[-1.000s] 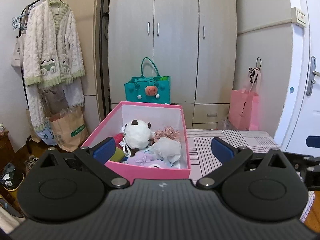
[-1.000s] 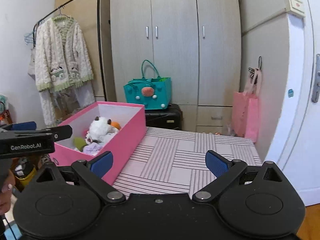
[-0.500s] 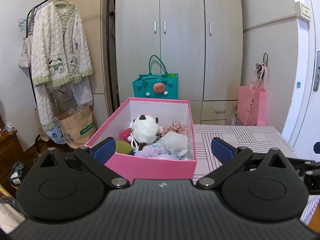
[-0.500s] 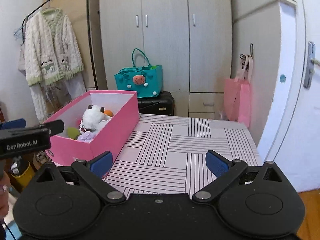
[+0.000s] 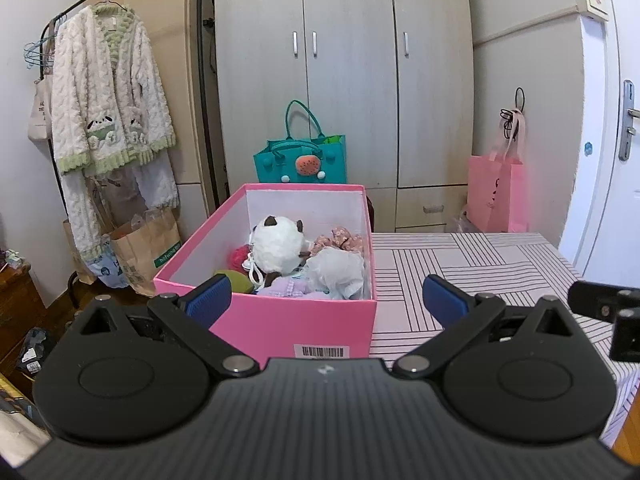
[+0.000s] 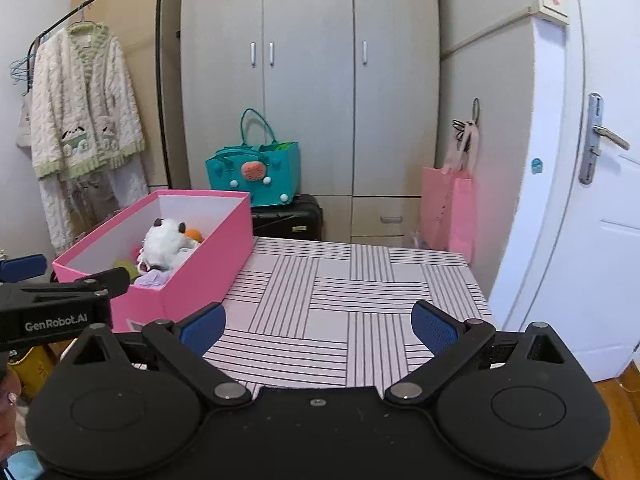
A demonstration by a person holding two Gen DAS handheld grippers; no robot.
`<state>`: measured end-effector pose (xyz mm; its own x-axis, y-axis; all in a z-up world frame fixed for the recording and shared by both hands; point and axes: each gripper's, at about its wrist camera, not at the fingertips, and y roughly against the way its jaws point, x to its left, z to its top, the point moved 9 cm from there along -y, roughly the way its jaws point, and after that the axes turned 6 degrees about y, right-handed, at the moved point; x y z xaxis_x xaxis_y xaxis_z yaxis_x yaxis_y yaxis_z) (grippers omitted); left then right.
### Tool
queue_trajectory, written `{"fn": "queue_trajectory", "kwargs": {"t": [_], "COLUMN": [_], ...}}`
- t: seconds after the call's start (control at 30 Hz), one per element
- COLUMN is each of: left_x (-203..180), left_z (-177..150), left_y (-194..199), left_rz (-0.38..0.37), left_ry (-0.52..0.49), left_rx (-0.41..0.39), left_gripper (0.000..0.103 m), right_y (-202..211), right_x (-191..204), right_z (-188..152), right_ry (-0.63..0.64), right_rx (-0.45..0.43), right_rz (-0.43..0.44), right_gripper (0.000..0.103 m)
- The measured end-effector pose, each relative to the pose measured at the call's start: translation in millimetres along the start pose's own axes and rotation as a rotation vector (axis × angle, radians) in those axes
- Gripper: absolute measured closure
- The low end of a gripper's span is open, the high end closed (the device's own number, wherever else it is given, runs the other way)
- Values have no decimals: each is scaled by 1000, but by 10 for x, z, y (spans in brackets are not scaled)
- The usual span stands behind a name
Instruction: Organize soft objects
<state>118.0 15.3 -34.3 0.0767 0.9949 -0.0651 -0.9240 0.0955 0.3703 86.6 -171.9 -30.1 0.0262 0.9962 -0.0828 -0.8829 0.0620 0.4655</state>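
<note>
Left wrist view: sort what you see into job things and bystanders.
Job: pink box, white plush, white cloth bundle, lilac soft item, striped table.
Bystanders: teal bag, pink bag, hanging cardigan, wardrobe.

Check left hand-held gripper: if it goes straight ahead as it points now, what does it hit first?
Probably the pink box: its near wall sits right between the open fingers of the left hand-held gripper. If it passes higher, the white plush inside comes next. Depth is unclear.

Left gripper (image 5: 327, 294) fingers spread wide, empty, right gripper (image 6: 318, 322) likewise spread, empty, side by side
</note>
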Motion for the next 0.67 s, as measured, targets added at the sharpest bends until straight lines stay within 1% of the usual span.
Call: {"fn": "queue_trajectory", "kwargs": {"t": [0.17, 0.43, 0.67], "left_x": [50, 61, 68], "left_z": [33, 64, 65], "left_y": [32, 46, 54], "left_rz": [14, 18, 22], "left_ry": [6, -3, 1], "left_rx": [-24, -39, -36], "left_gripper": [0, 0, 0], "right_y": [42, 45, 21], "right_x": [-36, -55, -54], "right_z": [8, 10, 4], "right_ry": [-6, -12, -15], "right_rx": [-17, -21, -19], "right_rz": [-29, -37, -39], "right_gripper": [2, 2, 2]}}
